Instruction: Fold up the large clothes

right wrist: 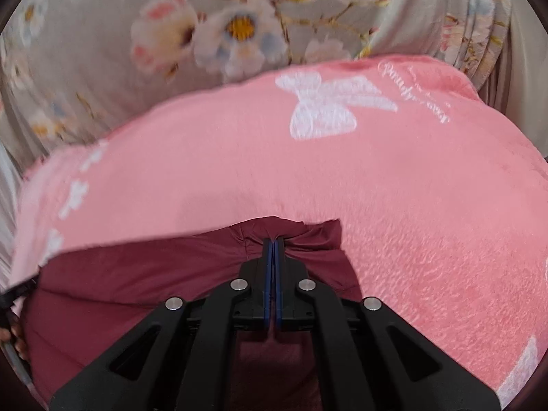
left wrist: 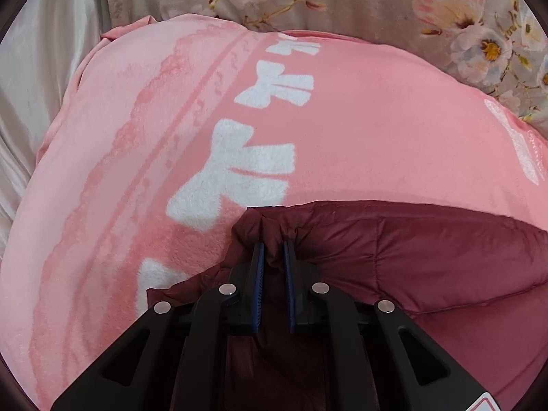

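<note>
A dark red quilted jacket point(left wrist: 428, 257) lies on a pink fleece blanket point(left wrist: 359, 130) with white bow prints. My left gripper point(left wrist: 273, 245) is shut on a bunched corner of the jacket's edge, with fabric pinched between its blue pads. In the right wrist view the same dark red jacket point(right wrist: 137, 281) fills the lower left. My right gripper point(right wrist: 273, 239) is shut on a puckered fold at the jacket's far edge. The pink blanket point(right wrist: 376, 188) spreads beyond it. The rest of the jacket is hidden under both grippers.
A grey floral sheet point(left wrist: 394, 3) lies behind the blanket, also seen as the floral sheet point(right wrist: 171, 34) in the right view. Pale satin cloth point(left wrist: 41, 78) hangs at the left. A hand on the other gripper point(right wrist: 10, 325) shows at the far left edge.
</note>
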{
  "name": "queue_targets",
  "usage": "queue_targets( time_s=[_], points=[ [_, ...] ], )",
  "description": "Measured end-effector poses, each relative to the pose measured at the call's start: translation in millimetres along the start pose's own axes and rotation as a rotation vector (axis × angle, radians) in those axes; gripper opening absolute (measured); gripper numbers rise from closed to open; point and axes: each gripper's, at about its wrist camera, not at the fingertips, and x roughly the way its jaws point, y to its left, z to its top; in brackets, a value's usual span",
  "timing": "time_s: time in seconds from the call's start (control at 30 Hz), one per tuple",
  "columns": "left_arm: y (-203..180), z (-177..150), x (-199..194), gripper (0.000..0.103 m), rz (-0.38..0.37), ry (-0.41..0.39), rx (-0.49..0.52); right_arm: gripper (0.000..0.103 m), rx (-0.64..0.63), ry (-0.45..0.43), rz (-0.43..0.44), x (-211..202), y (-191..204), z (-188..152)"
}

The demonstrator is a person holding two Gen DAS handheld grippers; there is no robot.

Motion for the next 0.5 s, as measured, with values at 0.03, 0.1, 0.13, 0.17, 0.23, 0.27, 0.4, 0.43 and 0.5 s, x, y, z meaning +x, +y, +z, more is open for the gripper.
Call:
queue_targets(
  time_s=[0.03, 0.1, 0.13, 0.17, 0.23, 0.27, 0.4, 0.43, 0.5],
  points=[
    [-1, -2, 2, 0.009, 0.008, -0.011, 0.004, 0.000, 0.001, 0.018, -0.006, 10, 0, -6],
    [-4, -5, 4, 0.009, 0.025, -0.030, 0.013, 0.000, -0.011, 0.027, -0.027, 19, 2, -11],
    [-6, -6, 4, 0.009, 0.037, -0.039, 0.021, 0.000, -0.020, 0.030, -0.038, 22, 4, -11],
    [-9, -7, 4, 0.009, 0.049, -0.047, 0.029, 0.000, -0.033, 0.031, -0.051, 25, 7, -12],
    [-11, -8, 5, 0.009, 0.064, -0.058, 0.038, 0.000, -0.044, 0.030, -0.060, 25, 9, -14],
    [-11, -7, 6, 0.010, 0.066, -0.060, 0.037, 0.000, -0.042, 0.030, -0.057, 26, 8, -14],
    [-9, -6, 7, 0.009, 0.060, -0.064, 0.025, 0.000, -0.027, 0.031, -0.041, 25, 5, -15],
    [-9, -6, 7, 0.010, 0.063, -0.064, 0.025, 0.000, -0.024, 0.031, -0.039, 26, 4, -15],
    [-11, -6, 7, 0.010, 0.075, -0.064, 0.031, 0.000, -0.013, 0.028, -0.029, 25, 2, -15]
  ],
)
